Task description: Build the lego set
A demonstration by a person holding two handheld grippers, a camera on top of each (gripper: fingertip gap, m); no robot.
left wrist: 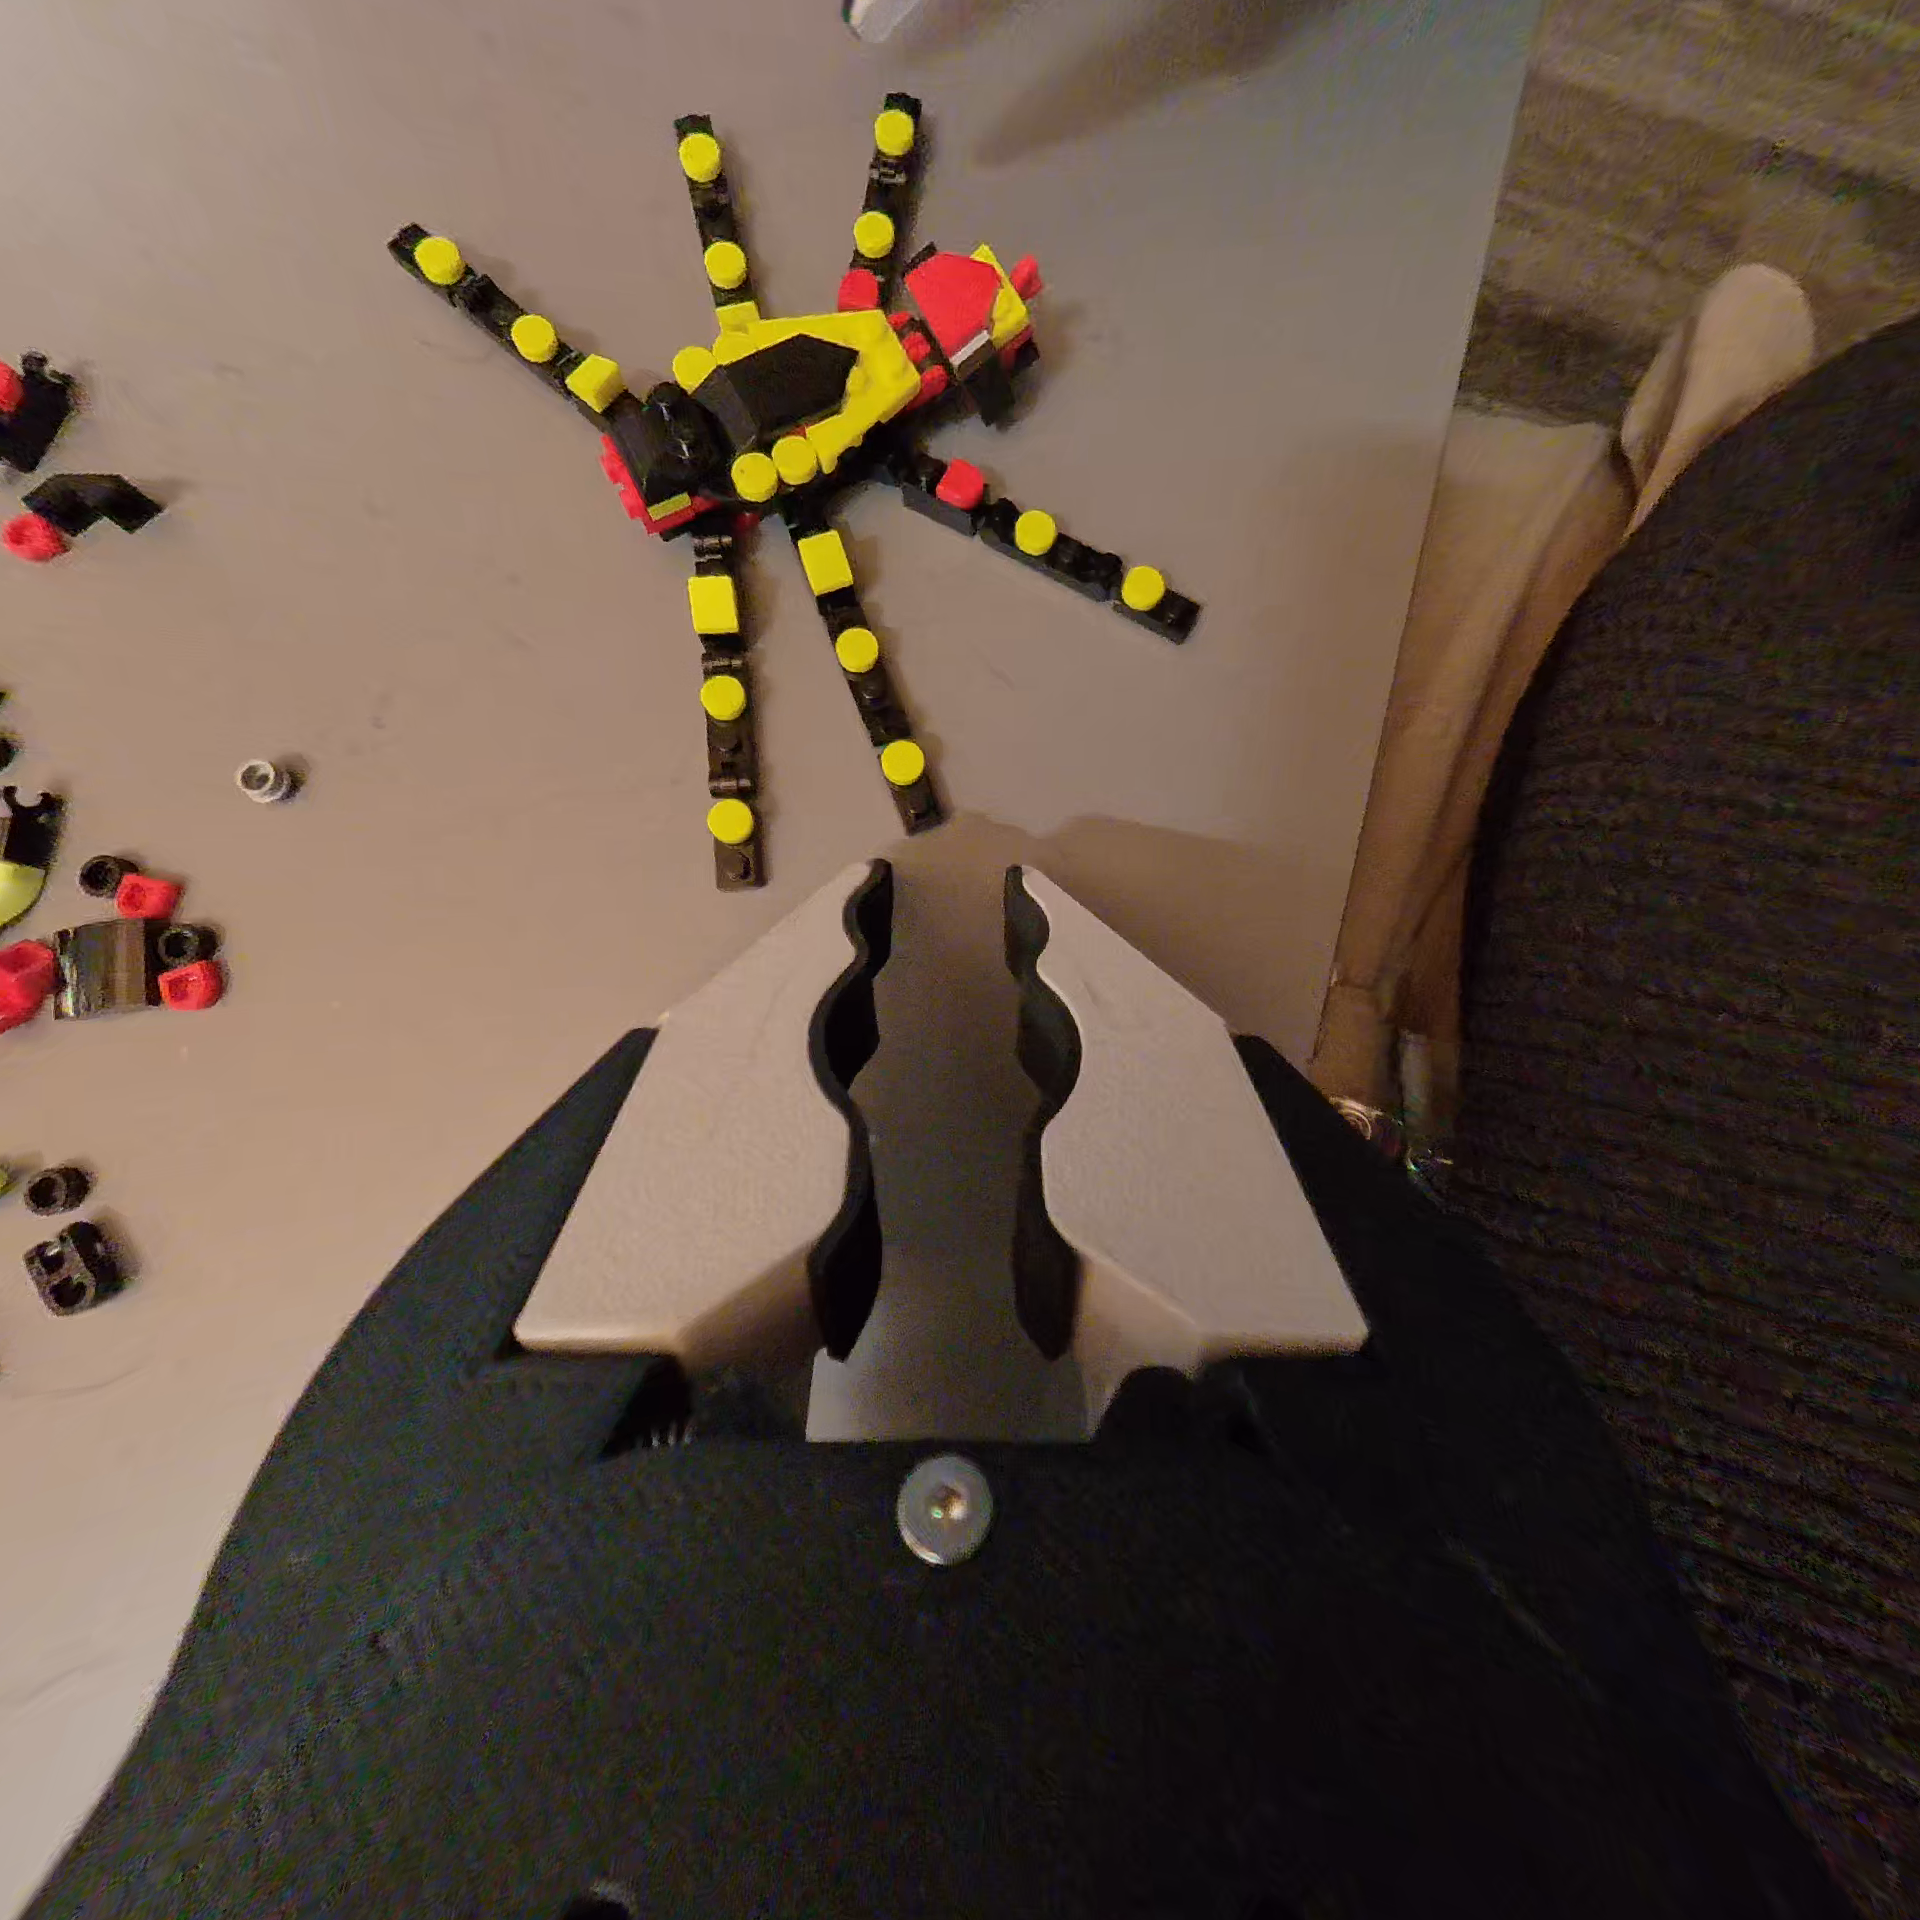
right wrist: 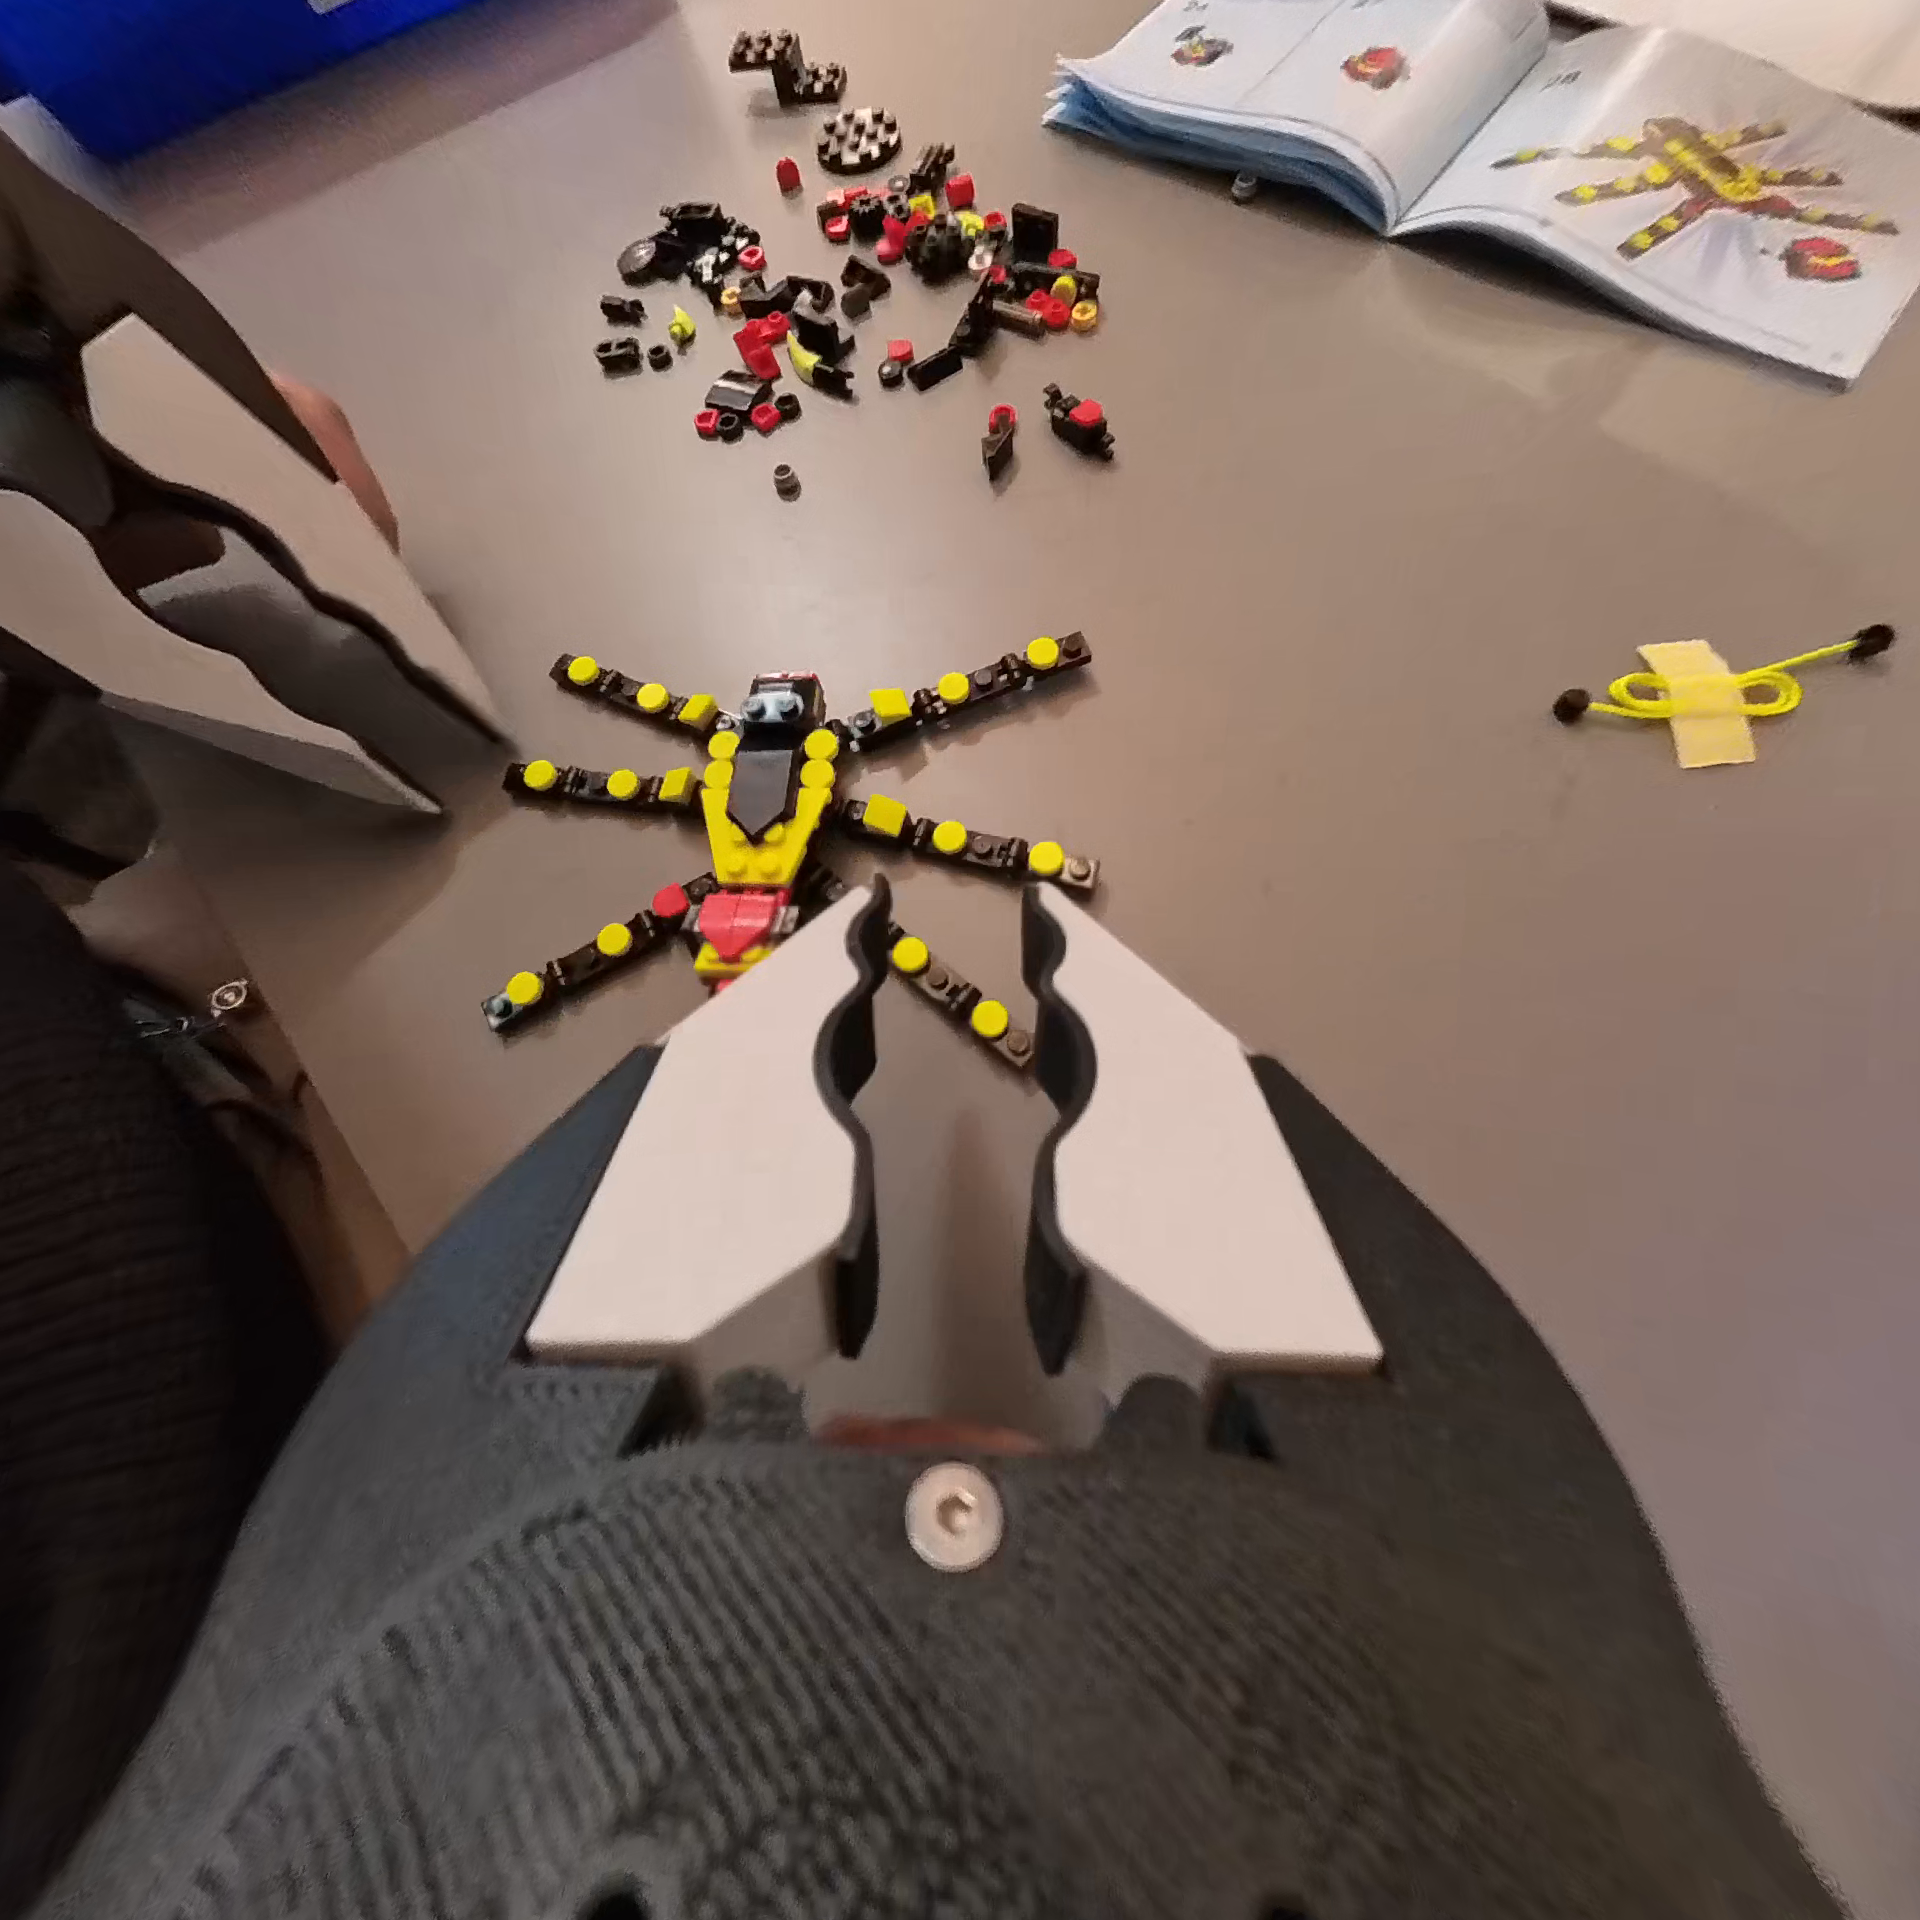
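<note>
Currently both my claws, left claw and right claw, spread, empty; right straddles spider leg at 5 o'clock; closing risks detaching it.

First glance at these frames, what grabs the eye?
The yellow, black and red lego spider, legs splayed flat mid-table, just ahead of both open tools: right tool, left tool. Beyond it lies a loose brick pile, with an open instruction booklet at far right.
</note>
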